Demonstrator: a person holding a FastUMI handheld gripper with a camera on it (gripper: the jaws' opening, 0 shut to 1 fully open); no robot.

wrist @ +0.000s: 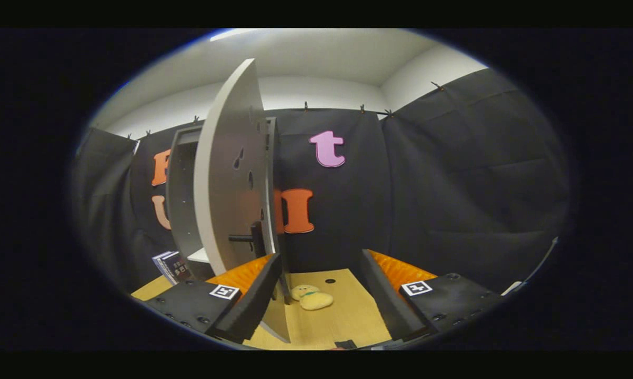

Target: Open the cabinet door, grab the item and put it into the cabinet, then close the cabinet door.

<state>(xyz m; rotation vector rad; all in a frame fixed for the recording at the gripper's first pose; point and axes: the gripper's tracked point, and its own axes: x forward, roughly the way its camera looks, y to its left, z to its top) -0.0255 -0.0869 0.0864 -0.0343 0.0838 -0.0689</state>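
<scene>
Cabinet (182,200) stands left with its door (227,173) swung open, the handle (249,238) near the left finger. Just ahead, between the claw's (321,310) parted, empty fingers, a plush toy (311,298) lies on the worktop (348,316); it looks soft and light, best pinched across its middle. Open room lies rightward.
</scene>
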